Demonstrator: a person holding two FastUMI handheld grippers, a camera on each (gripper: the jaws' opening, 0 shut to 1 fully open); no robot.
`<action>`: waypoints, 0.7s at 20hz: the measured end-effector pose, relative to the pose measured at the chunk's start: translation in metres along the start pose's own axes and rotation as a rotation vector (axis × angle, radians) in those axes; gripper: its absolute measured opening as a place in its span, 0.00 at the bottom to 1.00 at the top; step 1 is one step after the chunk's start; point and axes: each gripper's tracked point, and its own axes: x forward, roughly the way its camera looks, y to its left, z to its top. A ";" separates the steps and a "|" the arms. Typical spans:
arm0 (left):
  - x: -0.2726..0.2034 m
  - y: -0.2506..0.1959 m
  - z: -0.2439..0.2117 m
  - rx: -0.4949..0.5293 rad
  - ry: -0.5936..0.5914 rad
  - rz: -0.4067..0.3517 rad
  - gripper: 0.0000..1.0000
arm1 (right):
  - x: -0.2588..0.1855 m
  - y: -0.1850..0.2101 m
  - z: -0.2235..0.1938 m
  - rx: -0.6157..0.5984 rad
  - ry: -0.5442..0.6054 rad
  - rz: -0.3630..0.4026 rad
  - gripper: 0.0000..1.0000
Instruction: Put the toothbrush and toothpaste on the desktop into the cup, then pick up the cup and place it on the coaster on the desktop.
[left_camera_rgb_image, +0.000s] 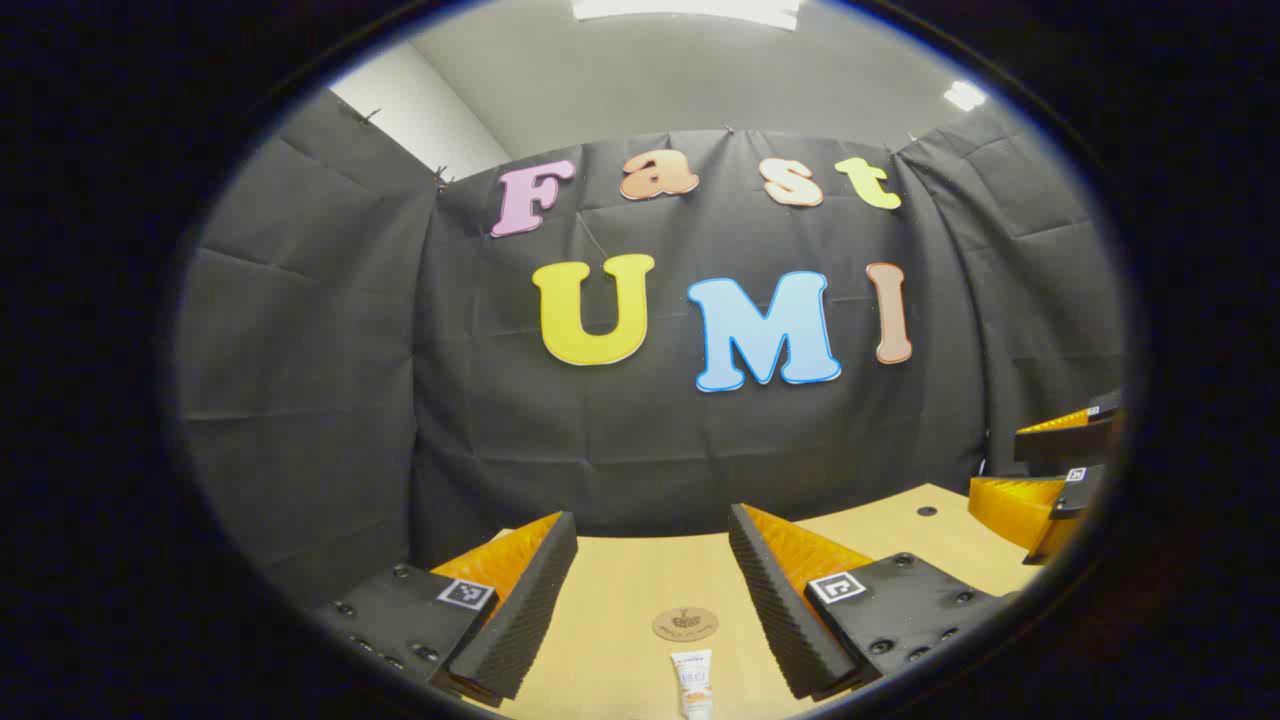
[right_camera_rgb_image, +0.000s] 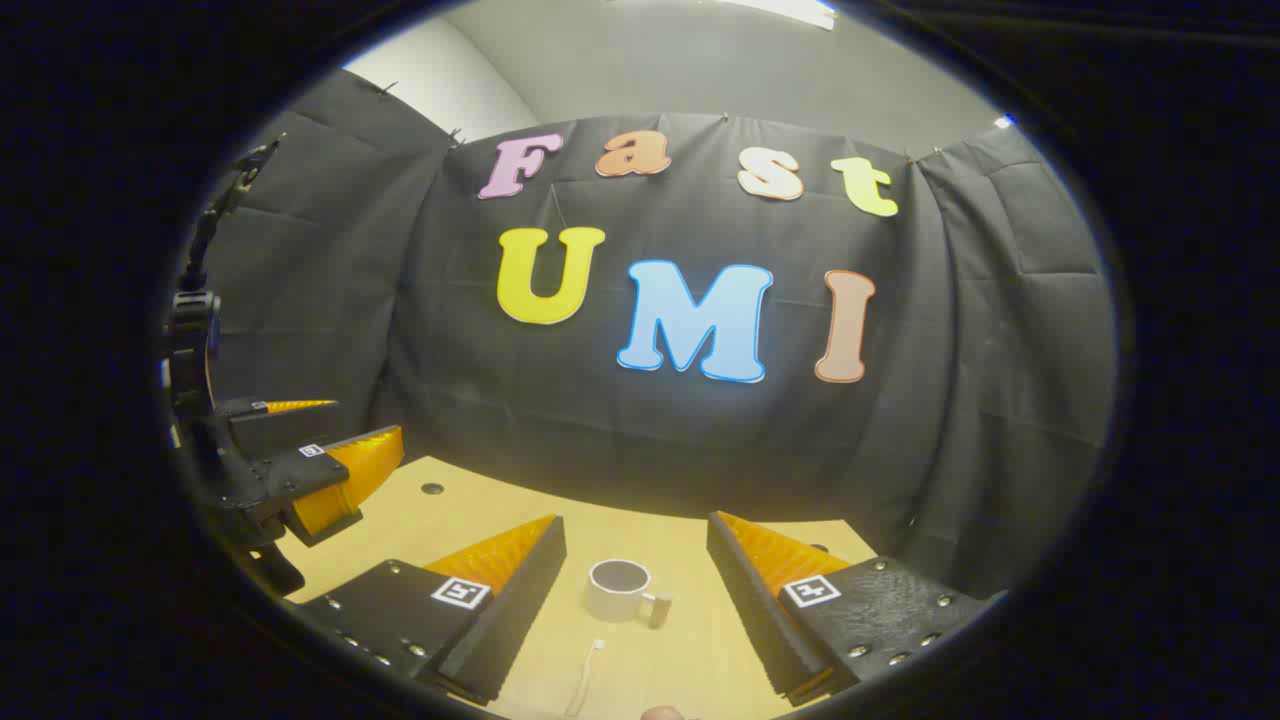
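Since both claws hang wide open w/ nothing held, drop left claw (left_camera_rgb_image: 650, 590) square over toothpaste (left_camera_rgb_image: 693, 682); right claw (right_camera_rgb_image: 635, 585) takes toothbrush (right_camera_rgb_image: 585, 680) near cup (right_camera_rgb_image: 620, 590).

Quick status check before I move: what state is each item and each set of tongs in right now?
Left tongs: open, holding nothing.
Right tongs: open, holding nothing.
Cup: upright on desktop, looks empty.
Toothpaste: lying flat on desktop.
Toothbrush: lying on desktop.
Coaster: bare.

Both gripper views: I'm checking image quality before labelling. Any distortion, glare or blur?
Left gripper view: fisheye bends the desk edge; ceiling light flares; toothpaste cut off at the bottom. Right gripper view: same bending; cup sharp, toothbrush thin and faint.
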 end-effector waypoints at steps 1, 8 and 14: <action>-0.001 0.002 0.000 0.001 0.000 0.002 0.98 | 0.001 0.000 -0.001 -0.001 0.002 0.002 0.91; -0.005 0.002 -0.003 0.006 0.011 0.000 0.98 | -0.002 0.005 -0.003 0.001 0.014 0.008 0.91; -0.007 0.001 -0.001 0.027 0.002 -0.007 0.98 | -0.004 0.005 -0.006 0.011 0.027 0.008 0.91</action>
